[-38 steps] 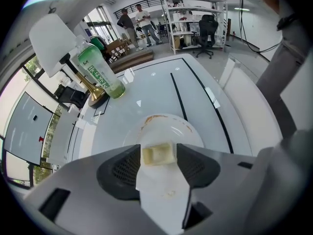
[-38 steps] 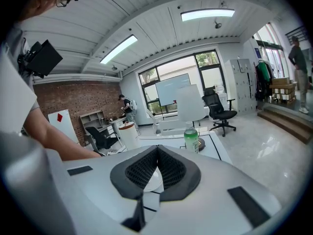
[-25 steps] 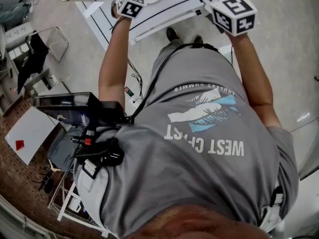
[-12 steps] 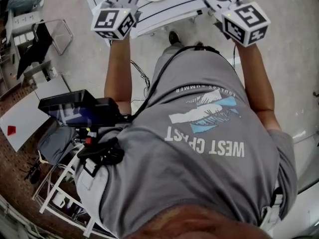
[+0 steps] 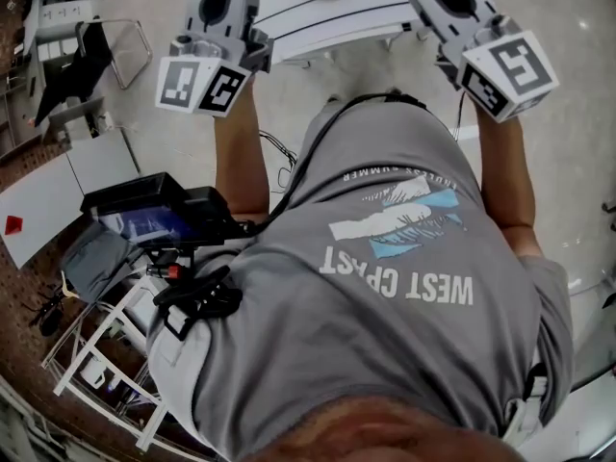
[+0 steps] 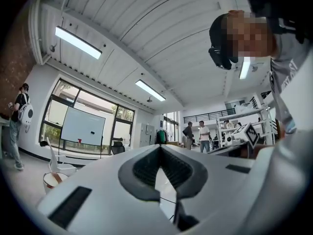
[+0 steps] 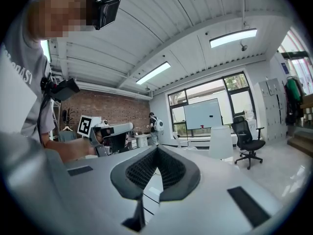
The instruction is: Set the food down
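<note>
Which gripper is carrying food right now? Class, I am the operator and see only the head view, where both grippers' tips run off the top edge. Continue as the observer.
Observer: Neither. The left gripper view shows the left gripper with jaws that have just been closing and now meet, nothing between them.
Operator: And the right one?
Observer: The right gripper view shows the right gripper with its jaws together as well, and empty.
Operator: What does that view show beyond it?
Observer: A black office chair near the windows, which the head view does not show.
</note>
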